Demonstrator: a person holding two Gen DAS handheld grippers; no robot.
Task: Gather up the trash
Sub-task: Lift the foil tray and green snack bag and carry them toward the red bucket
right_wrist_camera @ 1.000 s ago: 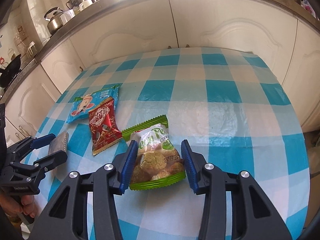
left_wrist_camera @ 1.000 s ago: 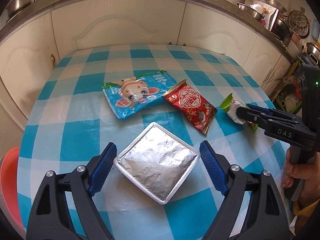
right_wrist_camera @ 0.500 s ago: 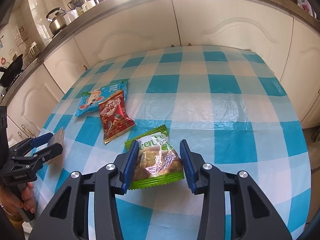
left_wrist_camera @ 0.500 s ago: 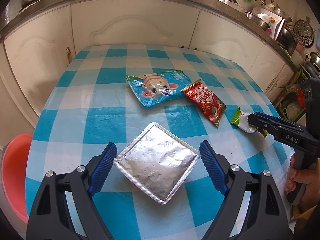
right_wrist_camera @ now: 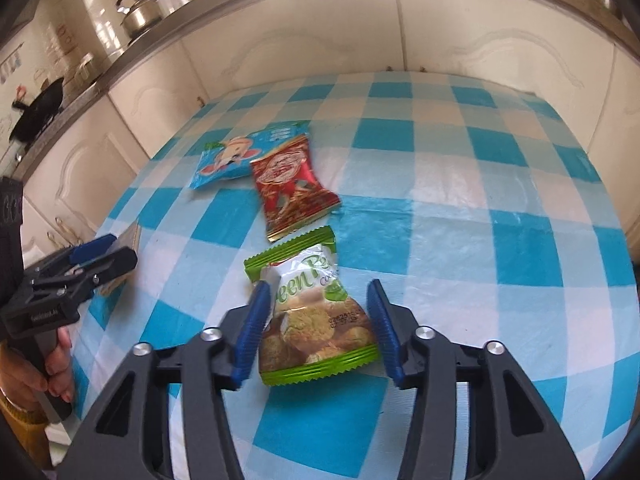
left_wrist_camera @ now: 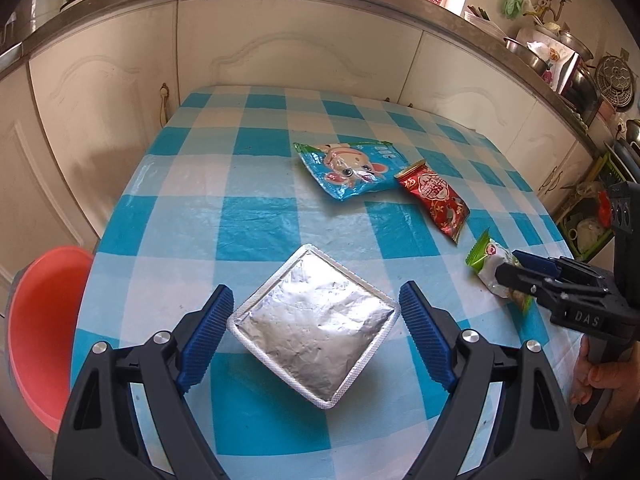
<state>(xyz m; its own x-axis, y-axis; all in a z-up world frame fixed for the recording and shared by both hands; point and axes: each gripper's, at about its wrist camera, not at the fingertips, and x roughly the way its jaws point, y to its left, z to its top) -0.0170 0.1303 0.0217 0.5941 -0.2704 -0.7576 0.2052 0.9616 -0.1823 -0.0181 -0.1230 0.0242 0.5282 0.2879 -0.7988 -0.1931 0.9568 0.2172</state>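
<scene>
My left gripper is shut on a square silver foil packet, pinched corner to corner above the checked table. My right gripper has its jaws opening. A green cookie packet sits between them: the left pad is at its edge and the right pad stands clear. In the left wrist view, that right gripper and the green packet are at the right. A blue cartoon packet and a red packet lie mid-table, touching. The left gripper shows at the left of the right wrist view.
A red plastic basin sits low beside the table's left edge. Cream cabinets under a worktop with pots run close behind the table. A person's hands hold the gripper handles at the near edge.
Both grippers have drifted left along the table, and the red basin has come further into the left wrist view. The right jaws have widened off the green packet. The foil packet stays gripped.
</scene>
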